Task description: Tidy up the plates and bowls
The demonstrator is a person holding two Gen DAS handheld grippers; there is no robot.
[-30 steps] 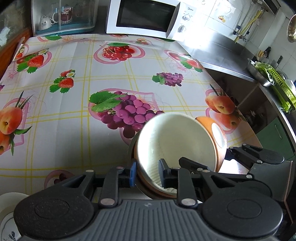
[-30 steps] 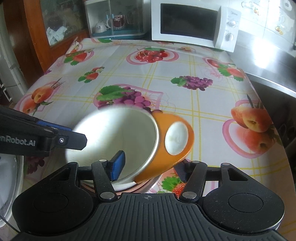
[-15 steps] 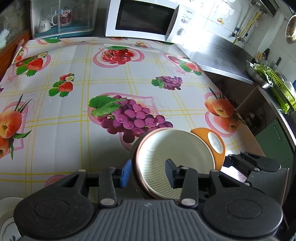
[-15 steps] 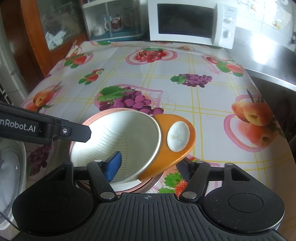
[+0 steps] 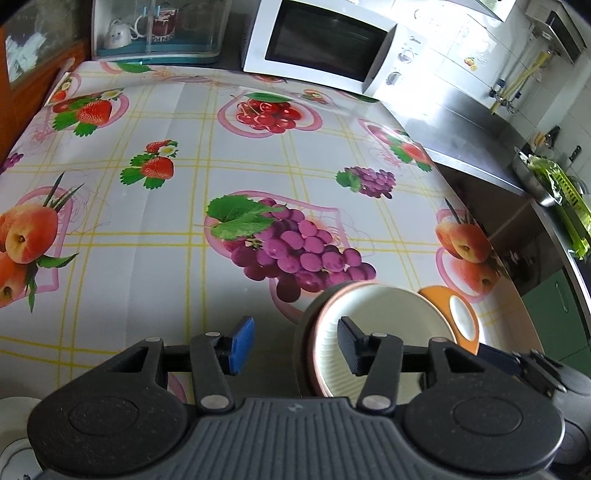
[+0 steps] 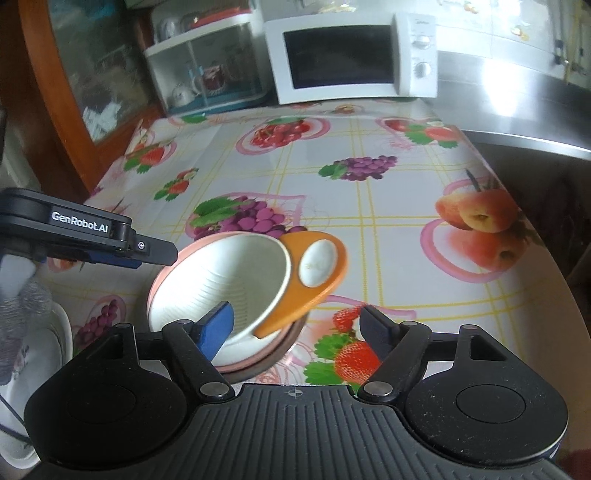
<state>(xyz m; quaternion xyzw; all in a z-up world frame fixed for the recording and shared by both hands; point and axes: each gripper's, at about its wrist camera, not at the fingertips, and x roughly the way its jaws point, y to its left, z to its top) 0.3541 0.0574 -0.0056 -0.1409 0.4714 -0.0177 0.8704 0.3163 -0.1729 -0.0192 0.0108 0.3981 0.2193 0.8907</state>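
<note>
A white ribbed bowl [image 6: 225, 284] sits nested in a pink-rimmed bowl [image 6: 162, 277] on a darker dish on the fruit-print tablecloth. An orange dish with a white oval well [image 6: 317, 266] leans tilted on the white bowl's right rim. My right gripper [image 6: 295, 332] is opening; its blue pad [image 6: 218, 328] is inside the white bowl, and the orange dish's edge lies between the jaws untouched. My left gripper [image 5: 295, 345] is opening too, astride the stack's left rim [image 5: 308, 347] without pressing on it. In the right wrist view the left gripper [image 6: 147, 251] hovers at the stack's left.
A white microwave [image 5: 325, 44] and a clear cabinet with a teapot [image 5: 155, 33] stand at the table's far end. A white patterned plate [image 6: 37, 350] lies at the near left edge. A steel counter [image 5: 461, 129] runs along the right. The table edge [image 6: 546, 273] curves close to the stack.
Both grippers have opened and let go of the bowls. The tilted white bowl has settled down into the pink-rimmed one, and both grippers have drawn back a little.
</note>
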